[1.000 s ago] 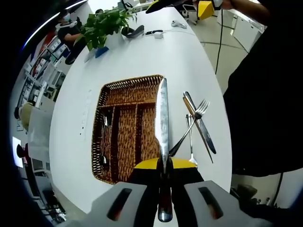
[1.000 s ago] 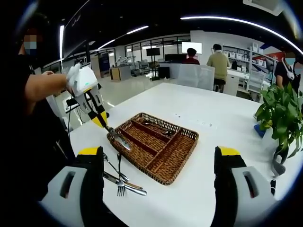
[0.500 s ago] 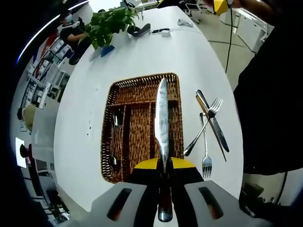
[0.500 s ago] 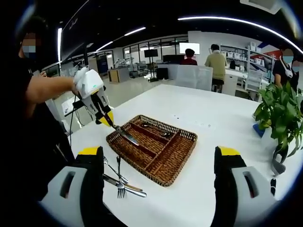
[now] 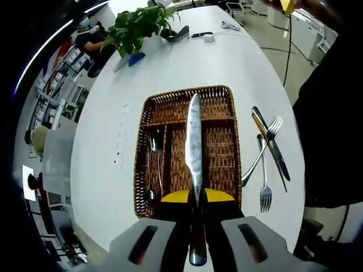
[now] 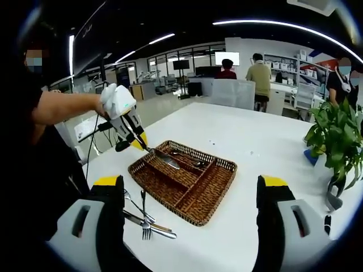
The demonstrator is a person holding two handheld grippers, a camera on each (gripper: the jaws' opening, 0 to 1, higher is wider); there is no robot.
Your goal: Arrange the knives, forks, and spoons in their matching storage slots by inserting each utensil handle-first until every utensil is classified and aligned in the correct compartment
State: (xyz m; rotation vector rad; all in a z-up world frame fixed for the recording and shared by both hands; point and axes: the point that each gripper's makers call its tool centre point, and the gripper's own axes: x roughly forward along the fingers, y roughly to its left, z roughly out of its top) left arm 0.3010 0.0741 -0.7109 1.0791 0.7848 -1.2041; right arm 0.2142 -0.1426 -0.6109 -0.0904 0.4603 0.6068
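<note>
Now we keep the left tongs point(image 5: 196, 198) pinching the knife point(image 5: 194, 141), lower it straight into the wicker tray point(image 5: 224, 96) slot beneath; right tongs point(image 6: 190, 195) stay spread.

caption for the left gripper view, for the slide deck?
Left gripper holds a knife above the wicker tray; loose cutlery waits on the table.

White table point(image 6: 266, 141), potted plant point(image 6: 334, 136), perhaps two people point(image 6: 262, 76) standing beyond
</note>
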